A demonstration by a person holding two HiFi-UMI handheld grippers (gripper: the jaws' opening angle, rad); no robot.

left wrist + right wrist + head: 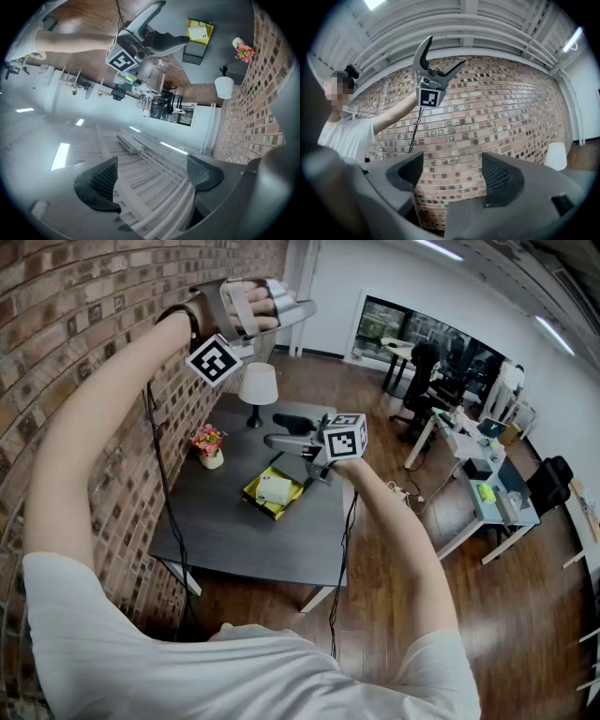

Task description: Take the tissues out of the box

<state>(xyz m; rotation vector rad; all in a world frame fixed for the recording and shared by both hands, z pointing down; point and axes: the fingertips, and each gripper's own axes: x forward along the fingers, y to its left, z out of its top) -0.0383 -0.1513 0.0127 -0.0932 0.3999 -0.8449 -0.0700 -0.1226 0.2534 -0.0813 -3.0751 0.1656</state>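
Note:
A yellow tissue box point(272, 491) lies on the dark table point(234, 540), with a white tissue showing at its top; it also shows in the left gripper view point(199, 33). My left gripper point(281, 304) is raised high beside the brick wall, far above the box. It points at the ceiling, and its jaws point(151, 173) stand apart with nothing between them. My right gripper point(286, 430) hovers over the table's far side, just above and beyond the box. It faces the brick wall, open and empty point(452, 176). From there the left gripper point(438, 56) shows with its jaws spread.
A white table lamp point(258, 385) stands at the table's far edge and a small pot of flowers point(208, 444) near the wall. The brick wall point(84, 324) runs along the left. Desks and chairs point(469, 427) fill the room to the right. Cables hang down both arms.

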